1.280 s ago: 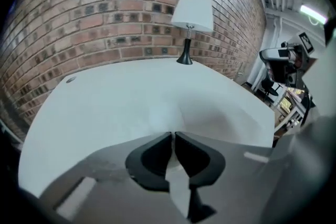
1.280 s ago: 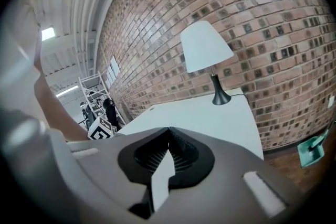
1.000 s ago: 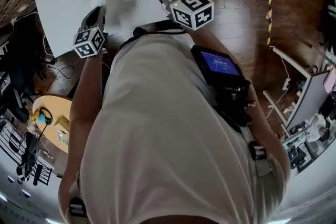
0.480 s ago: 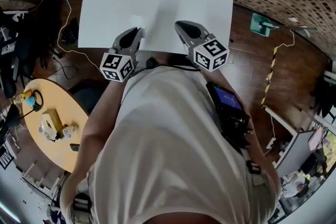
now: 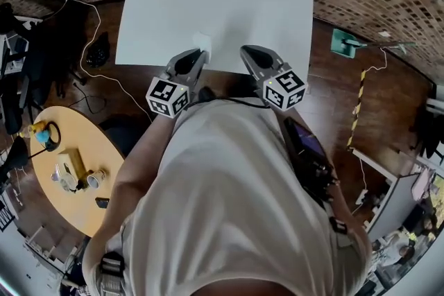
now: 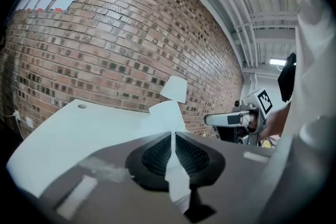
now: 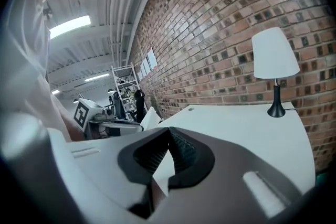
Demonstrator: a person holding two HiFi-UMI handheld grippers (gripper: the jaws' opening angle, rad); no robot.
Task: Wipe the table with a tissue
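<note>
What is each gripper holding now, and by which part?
Left gripper pinches the tissue around its middle; ends stick out both sides. Right gripper holds nothing.

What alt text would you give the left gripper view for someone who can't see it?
The left gripper has its fingers shut on a white tissue that sticks up past them. Beyond lie a white table, a brick wall and the right gripper.

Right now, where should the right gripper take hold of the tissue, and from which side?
Probably the free flap of the tissue beyond the left gripper, coming from the right: the rest is pinched in those jaws, and the right gripper sits on that side.
</note>
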